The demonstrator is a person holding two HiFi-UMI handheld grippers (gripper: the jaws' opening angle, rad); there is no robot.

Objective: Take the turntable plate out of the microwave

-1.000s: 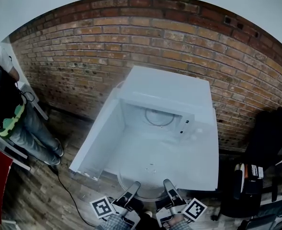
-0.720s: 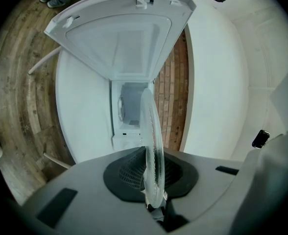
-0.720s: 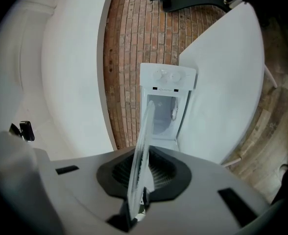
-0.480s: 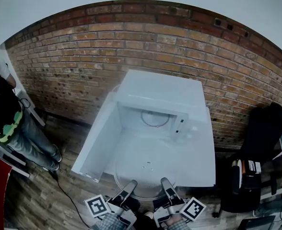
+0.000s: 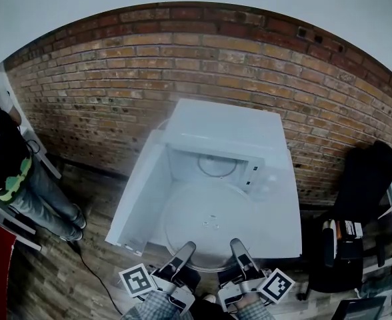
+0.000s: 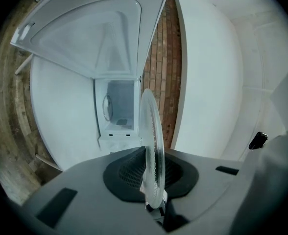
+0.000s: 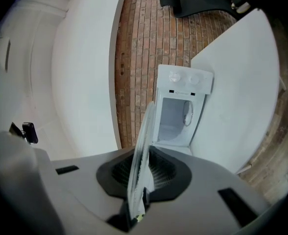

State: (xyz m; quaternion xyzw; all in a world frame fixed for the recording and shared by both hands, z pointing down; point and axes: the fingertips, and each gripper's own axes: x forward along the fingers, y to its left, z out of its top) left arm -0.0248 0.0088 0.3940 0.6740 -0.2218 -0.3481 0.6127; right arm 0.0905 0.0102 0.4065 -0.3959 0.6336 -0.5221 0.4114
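The turntable plate (image 5: 208,222) looks clear, glossy glass; the microwave (image 5: 223,129) smooth white; the wall (image 5: 116,79) rough red brick; the floor (image 5: 56,272) matt wood planks.

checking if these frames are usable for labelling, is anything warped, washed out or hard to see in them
Head view: strong fisheye, the brick wall bows into an arch and the corners go dark; the clear turntable plate is faint against the white microwave and table. Left gripper view: same barrel warp, plate crisp edge-on, white surfaces washed out. Right gripper view: likewise, near plate edge slightly soft.
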